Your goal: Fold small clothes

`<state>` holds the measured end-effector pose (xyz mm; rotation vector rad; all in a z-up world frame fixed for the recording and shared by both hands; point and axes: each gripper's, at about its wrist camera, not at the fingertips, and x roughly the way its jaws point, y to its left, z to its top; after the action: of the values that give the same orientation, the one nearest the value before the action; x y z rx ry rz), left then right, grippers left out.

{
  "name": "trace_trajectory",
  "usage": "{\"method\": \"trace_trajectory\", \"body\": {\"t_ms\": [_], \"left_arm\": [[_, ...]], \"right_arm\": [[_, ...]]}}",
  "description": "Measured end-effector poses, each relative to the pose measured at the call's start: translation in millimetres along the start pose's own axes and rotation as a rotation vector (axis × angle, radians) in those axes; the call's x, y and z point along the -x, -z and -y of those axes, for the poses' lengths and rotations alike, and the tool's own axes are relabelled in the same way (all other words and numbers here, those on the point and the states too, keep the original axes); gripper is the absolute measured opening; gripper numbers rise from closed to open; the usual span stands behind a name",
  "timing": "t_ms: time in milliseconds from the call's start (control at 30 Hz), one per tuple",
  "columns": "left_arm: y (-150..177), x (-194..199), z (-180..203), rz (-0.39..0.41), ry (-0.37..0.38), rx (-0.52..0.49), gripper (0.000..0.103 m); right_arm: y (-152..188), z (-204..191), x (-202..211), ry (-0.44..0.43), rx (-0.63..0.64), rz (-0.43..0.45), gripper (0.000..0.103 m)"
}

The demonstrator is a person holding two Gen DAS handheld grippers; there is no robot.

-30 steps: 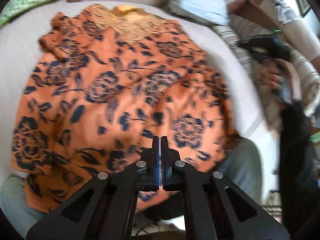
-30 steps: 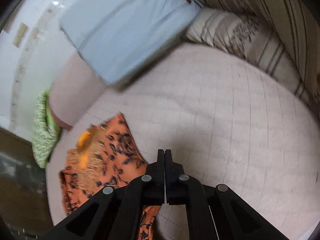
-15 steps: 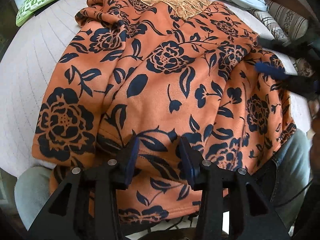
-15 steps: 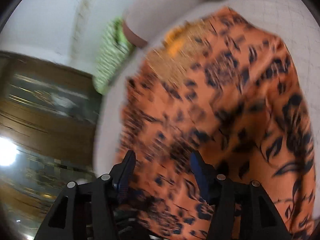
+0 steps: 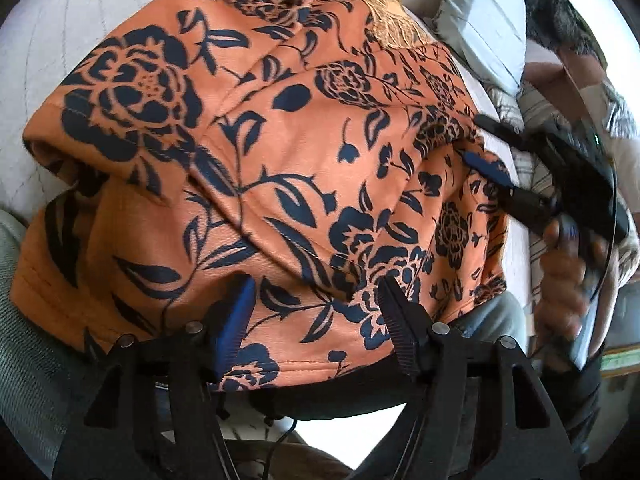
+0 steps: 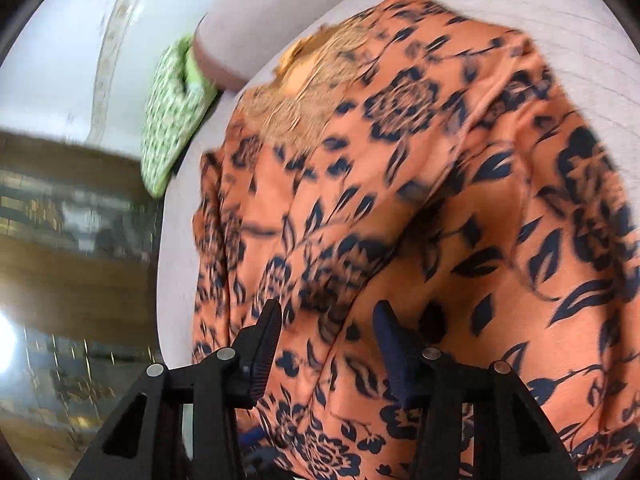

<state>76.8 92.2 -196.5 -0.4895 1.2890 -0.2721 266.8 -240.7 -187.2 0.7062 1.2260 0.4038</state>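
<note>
Orange floral top (image 5: 304, 168) lying rumpled, unfolded, beneath left gripper (image 5: 316, 312), jaws opening; right gripper (image 6: 326, 332), closing around hem, gripping nothing yet.

An orange garment (image 5: 304, 148) with a dark blue flower print fills most of the frame, rumpled over a pale quilted bed (image 5: 52, 36) and a person's lap. At the bottom centre, the left hand-held gripper (image 5: 316, 300) has its jaws opening astride the hem, pads not pressing. At right, a hand (image 5: 564, 268) holds the right hand-held gripper (image 5: 488, 148) at the garment's edge. A grey pillow (image 5: 484, 24) lies upper right.
</note>
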Motion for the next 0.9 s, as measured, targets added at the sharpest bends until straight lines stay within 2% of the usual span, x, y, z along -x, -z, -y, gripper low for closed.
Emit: {"method": "trace_trajectory", "body": {"t_ms": [67, 167, 200, 267, 300, 333, 400, 433, 467, 533, 633, 700, 733, 833, 900], "left_arm": [[-3.5, -11.0, 12.5, -0.015, -0.007, -0.045, 0.062], [-5.1, -23.3, 24.8, -0.035, 0.008, -0.106, 0.077], [-7.2, -25.8, 27.0, -0.035, -0.004, -0.117, 0.077], [-11.5, -24.6, 28.7, -0.027, -0.023, -0.104, 0.061], [-12.9, -21.7, 26.5, -0.021, -0.049, -0.096, 0.038], [-16.0, -20.5, 23.0, -0.025, -0.076, -0.079, 0.028], [-22.0, -16.3, 9.8, -0.025, -0.008, 0.002, 0.017], [-22.0, -10.8, 5.3, -0.019, 0.018, 0.032, 0.016], [-21.1, -4.1, 7.0, -0.014, 0.022, 0.022, 0.013], [-18.5, 12.4, 15.4, -0.008, 0.063, -0.004, 0.012], [-18.9, 38.8, 25.6, -0.033, 0.216, 0.021, 0.007], [-19.7, 51.9, 41.1, -0.066, 0.345, -0.002, 0.007], [-18.2, 53.8, 53.8, -0.086, 0.371, -0.039, 0.007], [-4.3, 53.4, 91.8, -0.094, 0.255, -0.216, 0.007], [3.7, 31.6, 106.9, -0.137, 0.197, -0.284, 0.007]], "right_arm": [[-11.4, 4.6, -1.2, 0.021, -0.034, 0.001, 0.047], [-26.5, 2.3, -18.4, 0.052, -0.027, -0.04, 0.047], [-30.2, 0.9, -25.7, 0.072, -0.016, -0.049, 0.043], [-34.3, 0.7, -38.9, 0.115, -0.01, -0.063, 0.032], [-34.7, 1.9, -43.9, 0.122, -0.018, -0.066, 0.027], [-34.8, 3.0, -47.5, 0.124, -0.029, -0.07, 0.024], [-34.1, 1.8, -46.6, 0.128, -0.021, -0.065, 0.016], [-33.8, -0.4, -42.1, 0.117, -0.014, -0.055, 0.013], [-34.1, -3.5, -36.3, 0.103, -0.001, -0.043, 0.008], [-36.4, -10.2, -24.2, 0.096, 0.024, -0.021, 0.006], [-38.7, -18.0, 1.5, 0.052, 0.036, 0.015, 0.005], [-38.1, -23.8, 33.9, 0.028, 0.06, 0.056, 0.005], [-37.4, -23.1, 50.9, 0.022, 0.072, 0.08, 0.005], [-34.9, -2.0, 84.9, 0.032, 0.09, 0.103, 0.005], [-31.9, 21.1, 85.6, 0.041, 0.049, 0.088, 0.005]]}}
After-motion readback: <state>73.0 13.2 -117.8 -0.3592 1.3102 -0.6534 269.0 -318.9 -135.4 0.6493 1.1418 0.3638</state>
